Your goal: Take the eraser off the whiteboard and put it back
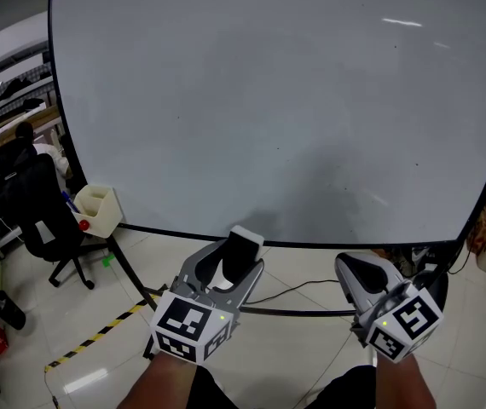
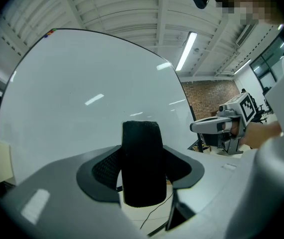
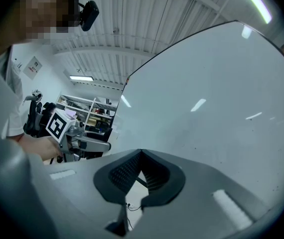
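Observation:
The whiteboard (image 1: 277,100) fills the head view, wiped clean, and shows again in the left gripper view (image 2: 82,108) and the right gripper view (image 3: 221,98). My left gripper (image 1: 236,267) is shut on the eraser (image 1: 245,250), held just below the board's lower edge. In the head view the eraser's back is white. Its black felt face (image 2: 142,163) stands upright between the pads in the left gripper view. My right gripper (image 1: 351,268) hovers at the lower right, shut with nothing in it, the tips (image 3: 141,152) meeting. Each gripper shows in the other's view (image 2: 221,126) (image 3: 82,141).
A white marker holder (image 1: 98,210) hangs at the board's lower left corner. A black office chair (image 1: 43,220) stands to the left. A cable (image 1: 298,290) and yellow-black tape (image 1: 98,337) lie on the tiled floor under the board.

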Demonstrator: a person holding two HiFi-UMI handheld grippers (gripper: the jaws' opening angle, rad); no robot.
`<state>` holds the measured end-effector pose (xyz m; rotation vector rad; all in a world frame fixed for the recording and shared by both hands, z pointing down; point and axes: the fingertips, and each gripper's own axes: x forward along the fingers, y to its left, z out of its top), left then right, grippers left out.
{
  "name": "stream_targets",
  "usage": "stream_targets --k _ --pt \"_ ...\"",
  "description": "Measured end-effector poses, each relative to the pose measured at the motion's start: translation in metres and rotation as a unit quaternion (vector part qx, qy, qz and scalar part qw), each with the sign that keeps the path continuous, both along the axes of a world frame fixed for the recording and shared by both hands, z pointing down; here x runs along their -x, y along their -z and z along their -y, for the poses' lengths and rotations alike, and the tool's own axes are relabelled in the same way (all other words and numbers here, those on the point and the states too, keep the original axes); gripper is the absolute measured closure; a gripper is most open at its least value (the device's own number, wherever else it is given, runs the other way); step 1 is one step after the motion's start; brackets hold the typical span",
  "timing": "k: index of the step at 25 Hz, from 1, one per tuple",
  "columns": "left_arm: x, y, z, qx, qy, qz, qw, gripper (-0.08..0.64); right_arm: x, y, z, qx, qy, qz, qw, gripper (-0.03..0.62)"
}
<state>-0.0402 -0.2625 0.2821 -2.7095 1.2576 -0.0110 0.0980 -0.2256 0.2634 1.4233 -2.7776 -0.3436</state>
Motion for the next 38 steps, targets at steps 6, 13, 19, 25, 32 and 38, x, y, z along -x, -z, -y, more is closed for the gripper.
stream_targets --k 6,13,19,25,32,38 --pt "0.0 0.001 -0.002 0.002 -0.004 -0.013 0.9999 0.281 -0.001 0.0 0.0 0.0 -0.002 0.001 1.0 0.591" --pt "-0.002 0.0 -0.002 0.005 -0.004 -0.013 0.9999 0.281 -0.004 0.0 0.0 0.0 -0.004 0.0 1.0 0.591" --pt "-0.002 -0.002 -0.002 0.008 -0.003 -0.007 0.9999 0.281 -0.003 0.002 0.0 -0.004 -0.005 0.001 1.0 0.591" --pt "-0.006 0.0 0.002 0.004 0.002 0.0 1.0 0.281 -0.005 -0.001 0.0 -0.002 -0.006 0.001 1.0 0.591" --pt "-0.015 0.008 0.016 -0.019 0.021 0.032 0.9991 0.282 -0.006 -0.002 -0.001 -0.002 -0.009 0.002 1.0 0.591" --pt "-0.027 0.025 0.035 -0.076 0.059 0.113 0.989 0.282 -0.008 0.0 0.001 -0.004 -0.009 0.002 1.0 0.591"
